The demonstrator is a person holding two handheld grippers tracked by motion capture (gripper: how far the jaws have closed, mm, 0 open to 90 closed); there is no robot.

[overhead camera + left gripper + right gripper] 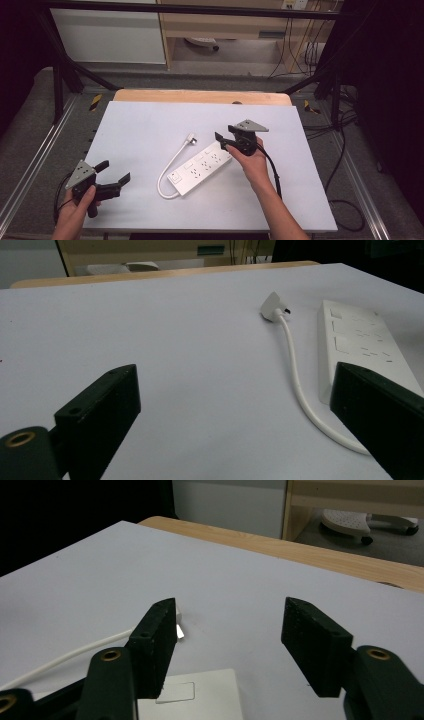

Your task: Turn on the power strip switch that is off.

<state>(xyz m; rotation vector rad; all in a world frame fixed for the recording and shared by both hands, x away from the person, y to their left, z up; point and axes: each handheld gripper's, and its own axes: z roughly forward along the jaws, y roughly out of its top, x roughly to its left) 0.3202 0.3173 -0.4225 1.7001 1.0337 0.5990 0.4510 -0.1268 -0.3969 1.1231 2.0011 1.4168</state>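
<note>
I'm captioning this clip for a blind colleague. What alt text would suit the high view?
A white power strip lies slantwise on a white table, its cord looping to a plug. The right tool, held in a hand, sits at the strip's far end with jaws apart. The left tool is held open near the table's near left corner.

The table (150, 125) carries a flat, pale grey-white board over a wooden top, whose edge shows along the far side. A white power strip (200, 167) lies flat and diagonal on the board. Its white cable (167, 170) loops from the strip's near end, and the plug (190, 138) rests just beyond the strip.
</note>
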